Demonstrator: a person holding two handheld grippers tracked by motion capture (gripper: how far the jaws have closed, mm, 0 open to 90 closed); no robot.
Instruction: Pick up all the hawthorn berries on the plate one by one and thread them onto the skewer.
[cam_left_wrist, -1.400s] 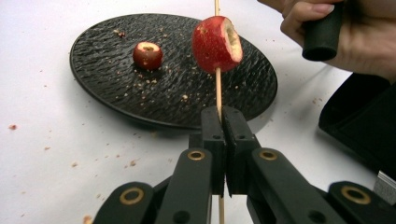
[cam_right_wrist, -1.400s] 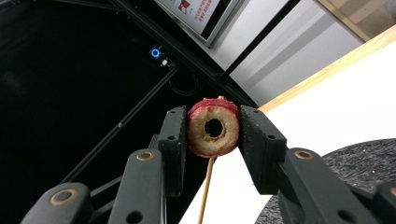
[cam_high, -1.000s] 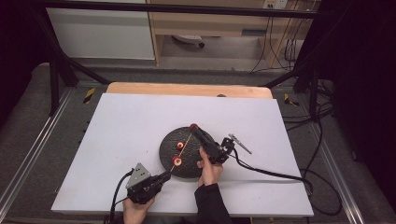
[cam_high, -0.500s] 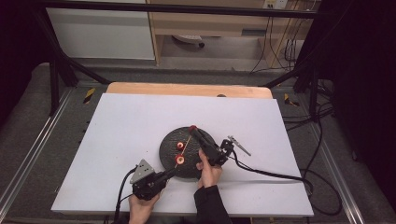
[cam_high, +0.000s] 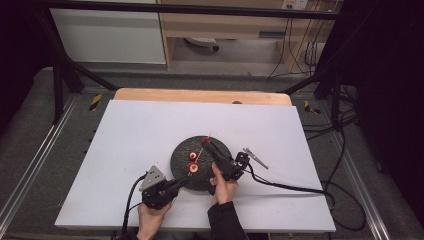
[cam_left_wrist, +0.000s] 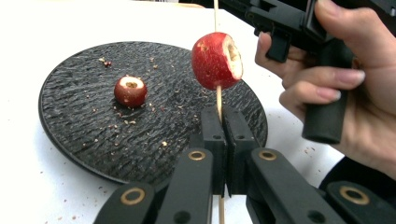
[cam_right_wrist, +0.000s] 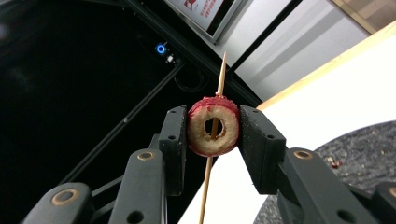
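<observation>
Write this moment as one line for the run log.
left gripper: shut on skewer | right gripper: shut on cored fruit, threading | one fruit on plate

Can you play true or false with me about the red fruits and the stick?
1. The left tool is shut on the skewer. True.
2. The fruit on the skewer lies flat on the plate. False: it is held up above the black plate.
3. The right tool grips a cored fruit from both sides. True.
4. The plate has nothing on it. False: one small red fruit sits there, with crumbs.
5. The plate is white. False: it is black, on a white table.
</observation>
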